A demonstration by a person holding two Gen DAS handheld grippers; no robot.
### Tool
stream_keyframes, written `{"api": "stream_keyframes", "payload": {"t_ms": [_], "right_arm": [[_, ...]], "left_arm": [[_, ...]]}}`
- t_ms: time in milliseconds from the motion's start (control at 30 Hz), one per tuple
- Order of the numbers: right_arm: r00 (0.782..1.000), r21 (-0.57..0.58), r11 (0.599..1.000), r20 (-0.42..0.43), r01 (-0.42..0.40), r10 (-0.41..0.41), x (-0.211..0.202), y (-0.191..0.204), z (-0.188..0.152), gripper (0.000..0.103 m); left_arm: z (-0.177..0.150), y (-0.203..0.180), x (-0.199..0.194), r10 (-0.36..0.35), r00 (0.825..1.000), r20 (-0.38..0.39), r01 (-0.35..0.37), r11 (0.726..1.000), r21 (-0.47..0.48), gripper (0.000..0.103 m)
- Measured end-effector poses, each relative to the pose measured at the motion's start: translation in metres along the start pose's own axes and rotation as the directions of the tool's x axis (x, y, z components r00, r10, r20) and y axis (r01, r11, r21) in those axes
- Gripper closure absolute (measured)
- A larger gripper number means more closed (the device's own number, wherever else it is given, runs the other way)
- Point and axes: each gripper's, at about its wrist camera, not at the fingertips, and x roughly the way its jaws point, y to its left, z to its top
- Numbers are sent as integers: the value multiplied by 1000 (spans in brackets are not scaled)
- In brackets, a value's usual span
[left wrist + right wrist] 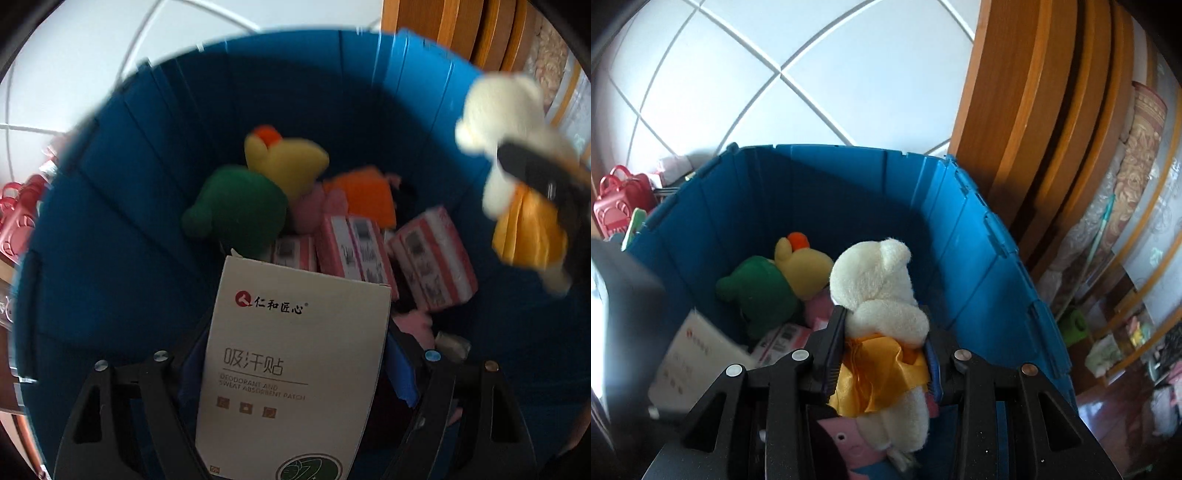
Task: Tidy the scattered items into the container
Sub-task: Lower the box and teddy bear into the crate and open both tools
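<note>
While both grippers hang over the blue container (964, 236), each carries one item. The left gripper (295, 369) has its fingers (404, 373) spread wide and clamped on the two long edges of a white flat box (291, 354) printed with Chinese text and "deodorant and sweat absorbent patch"; the box stands upright between them, above the bin's interior. The right gripper (882, 354) has its fingers (834, 347) set narrow and pinched on a white plush bear (875, 280) at the waist, over its orange satin skirt (882, 369); the bear's head points away from the camera, legs dangle below the fingers. In the left wrist view the same bear shows blurred at the right edge, above the bin's right wall.

Already inside the container: a green plush toy (240, 206), a yellow plush duck (288, 158) with an orange tuft lying against it, an orange piece (365, 195) and several pink-and-white striped packets (432, 258) on the bottom, plus a pink plush (849, 443) under the bear.

The container sits on a white tiled floor (798, 74), just beside a wooden door frame (1008, 110). A red toy case (620, 203) lies outside the bin at far left.
</note>
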Motion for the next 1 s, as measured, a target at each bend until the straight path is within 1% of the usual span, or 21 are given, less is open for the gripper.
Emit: {"api": "stream_keyframes", "payload": {"t_ms": [33, 67, 133, 167, 267, 333, 400, 433, 600, 833, 900, 967, 1000], "right_arm": [[1000, 10, 1000, -5, -1, 1, 6, 1, 0, 67], [1000, 16, 1000, -20, -3, 3, 12, 3, -2, 67], [997, 17, 1000, -81, -13, 14, 23, 6, -6, 67], [995, 18, 1000, -98, -24, 25, 26, 6, -8, 67], [992, -16, 1000, -125, -18, 15, 31, 11, -13, 67], [992, -32, 999, -121, -31, 27, 31, 14, -15, 67], [994, -40, 998, -103, -38, 34, 27, 15, -14, 67], [995, -39, 998, -97, -42, 39, 26, 15, -14, 66], [993, -23, 998, -102, -60, 57, 30, 12, -12, 65], [992, -20, 998, -112, -54, 52, 32, 10, -13, 61], [992, -14, 999, -116, -52, 50, 33, 9, -14, 56], [991, -10, 999, -125, -49, 47, 34, 8, -14, 48], [990, -9, 999, -130, -48, 47, 35, 7, -15, 47]], "left_arm": [[0, 2, 6, -7, 1000, -29, 6, 1000, -12, 23], [0, 5, 10, -10, 999, -42, 8, 1000, -30, 23], [0, 9, 13, -6, 998, -57, 2, 998, -66, 23], [0, 10, 14, -7, 998, -65, 2, 997, -81, 23], [-1, 8, 16, -5, 997, -74, -1, 997, -77, 22], [-2, 5, 16, 6, 997, -73, -10, 999, -54, 22], [0, 5, 16, 9, 997, -80, -12, 999, -49, 18], [-1, 5, 16, 6, 997, -82, -10, 999, -52, 17], [-1, 3, 13, -2, 997, -80, -2, 999, -42, 17], [-1, 4, 11, -3, 997, -76, 0, 999, -46, 17], [0, 3, 11, -5, 997, -73, 2, 999, -47, 17], [0, 2, 10, -3, 998, -68, 0, 999, -43, 17], [0, 2, 10, -2, 998, -66, 0, 999, -43, 17]]}}
